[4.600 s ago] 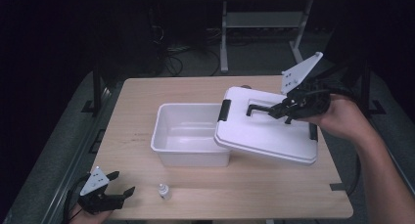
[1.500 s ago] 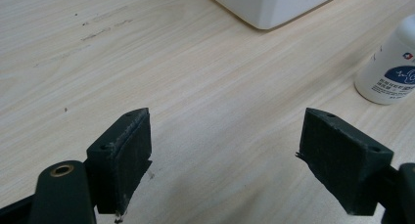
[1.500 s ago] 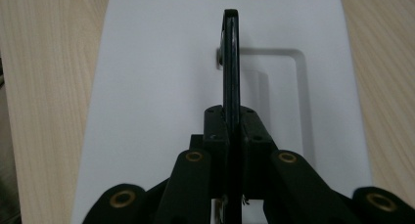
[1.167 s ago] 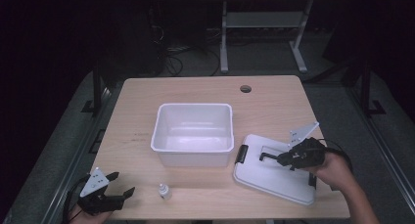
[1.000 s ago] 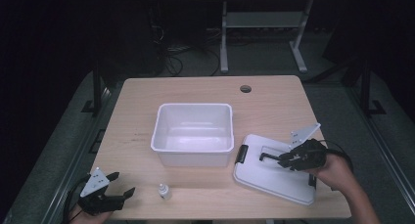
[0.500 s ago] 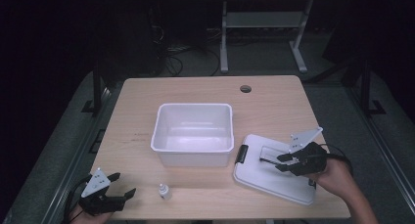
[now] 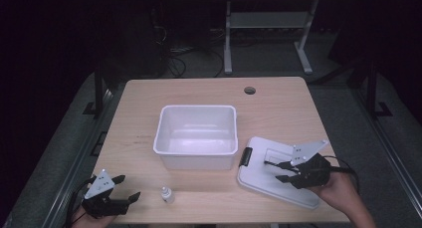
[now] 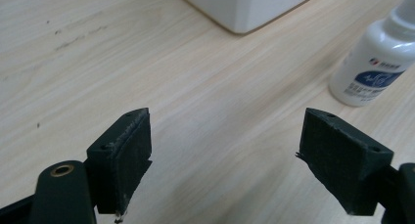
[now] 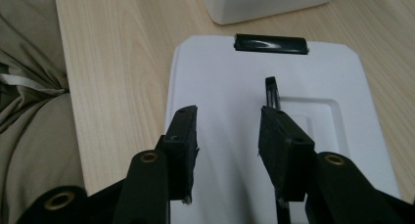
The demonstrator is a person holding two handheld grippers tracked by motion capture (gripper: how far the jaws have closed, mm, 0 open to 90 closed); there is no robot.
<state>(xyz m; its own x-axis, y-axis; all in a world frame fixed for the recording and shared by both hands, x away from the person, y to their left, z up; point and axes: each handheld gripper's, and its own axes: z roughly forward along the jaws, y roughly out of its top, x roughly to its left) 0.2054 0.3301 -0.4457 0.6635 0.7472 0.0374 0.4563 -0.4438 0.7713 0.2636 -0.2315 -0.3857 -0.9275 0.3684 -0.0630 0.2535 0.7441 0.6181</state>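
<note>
my right claw (image 7: 279,171) just opening, nothing gripped, over white lid (image 7: 263,180) flat on tabletop (image 7: 278,108), left claw (image 7: 124,188) apart near small bottle (image 7: 166,194)

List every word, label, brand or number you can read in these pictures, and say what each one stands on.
Small white bottle: a blue label patch with pale script, a small red mark and fine print lines, all too blurred to quote.
Lid, white bin, table: no lettering to be seen.

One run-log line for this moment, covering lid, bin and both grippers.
lid: flat on table, right of bin | right gripper: jaws just opening, nothing between | left gripper: open, near bottle
</note>
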